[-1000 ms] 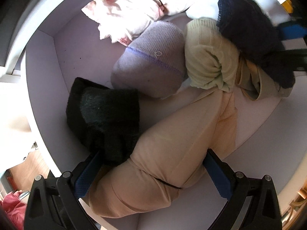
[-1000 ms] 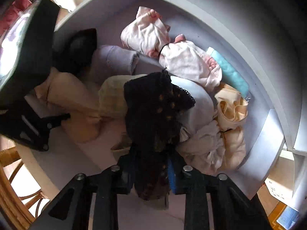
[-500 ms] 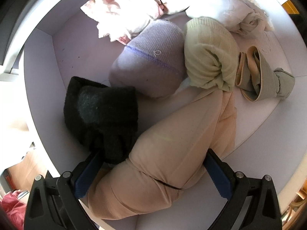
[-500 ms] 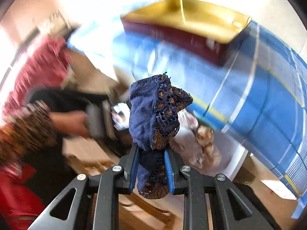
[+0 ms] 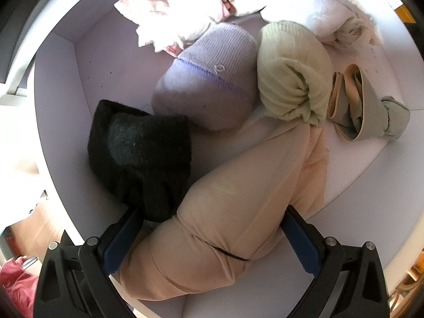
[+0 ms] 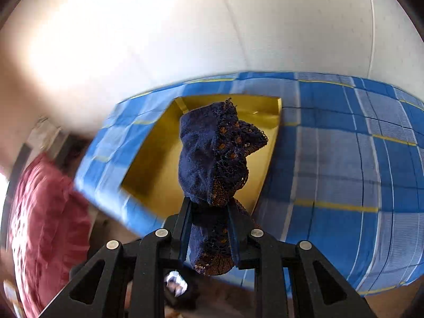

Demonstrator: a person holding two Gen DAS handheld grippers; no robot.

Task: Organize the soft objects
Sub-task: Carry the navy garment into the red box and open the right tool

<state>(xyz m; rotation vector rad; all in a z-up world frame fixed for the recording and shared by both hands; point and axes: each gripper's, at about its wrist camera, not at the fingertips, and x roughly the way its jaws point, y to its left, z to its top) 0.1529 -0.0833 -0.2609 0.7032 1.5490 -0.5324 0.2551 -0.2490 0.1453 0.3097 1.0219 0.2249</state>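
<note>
My left gripper (image 5: 209, 234) is open, its fingers on either side of a rolled beige garment (image 5: 230, 212) lying in a pale lilac drawer (image 5: 61, 84). A black knitted roll (image 5: 143, 159), a lilac roll (image 5: 209, 79), a pale green roll (image 5: 291, 84), a beige-and-grey folded piece (image 5: 368, 116) and pink-and-white cloths (image 5: 180, 16) lie around it. My right gripper (image 6: 209, 209) is shut on a dark blue lace garment (image 6: 214, 156), held in the air in front of a yellow box (image 6: 159, 164) on a blue checked bed.
The blue checked bedcover (image 6: 344, 159) fills the right of the right wrist view under a white wall. A person in red (image 6: 45, 212) is blurred at the left. White fluffy cloths (image 5: 326, 13) lie at the drawer's back.
My right gripper lifted the dark blue lace garment out of the drawer and swung it round to face the yellow box on the bed. My left gripper stayed around the beige roll.
</note>
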